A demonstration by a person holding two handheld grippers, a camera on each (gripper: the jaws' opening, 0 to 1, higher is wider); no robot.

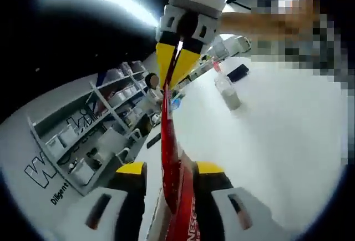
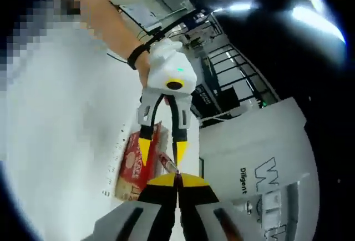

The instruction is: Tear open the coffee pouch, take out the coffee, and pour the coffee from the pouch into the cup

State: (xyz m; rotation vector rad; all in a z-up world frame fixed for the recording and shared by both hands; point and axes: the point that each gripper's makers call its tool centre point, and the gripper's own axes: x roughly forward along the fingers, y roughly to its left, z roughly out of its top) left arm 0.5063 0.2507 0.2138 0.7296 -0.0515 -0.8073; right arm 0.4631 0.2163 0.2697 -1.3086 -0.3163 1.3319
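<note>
A red coffee pouch (image 1: pixel 178 196) stands edge-on between the yellow-tipped jaws of my left gripper (image 1: pixel 171 170), which is shut on it. A thin red strip (image 1: pixel 165 113) torn from the pouch stretches up to my right gripper (image 1: pixel 171 77), shut on the strip's far end. In the right gripper view, my right gripper (image 2: pixel 177 181) pinches the strip (image 2: pixel 168 163), and the left gripper (image 2: pixel 162 153) holds the pouch (image 2: pixel 135 166) just beyond, a hand above it. A clear cup (image 1: pixel 228 92) with something red sticking out of it stands on the white table (image 1: pixel 277 141).
A black flat object (image 1: pixel 237 73) lies behind the cup. A grey shelf unit (image 1: pixel 83 141) with white containers lines the table's left side. A white panel with lettering (image 2: pixel 266 180) stands at the right of the right gripper view. A person's forearm (image 2: pixel 108 19) reaches in.
</note>
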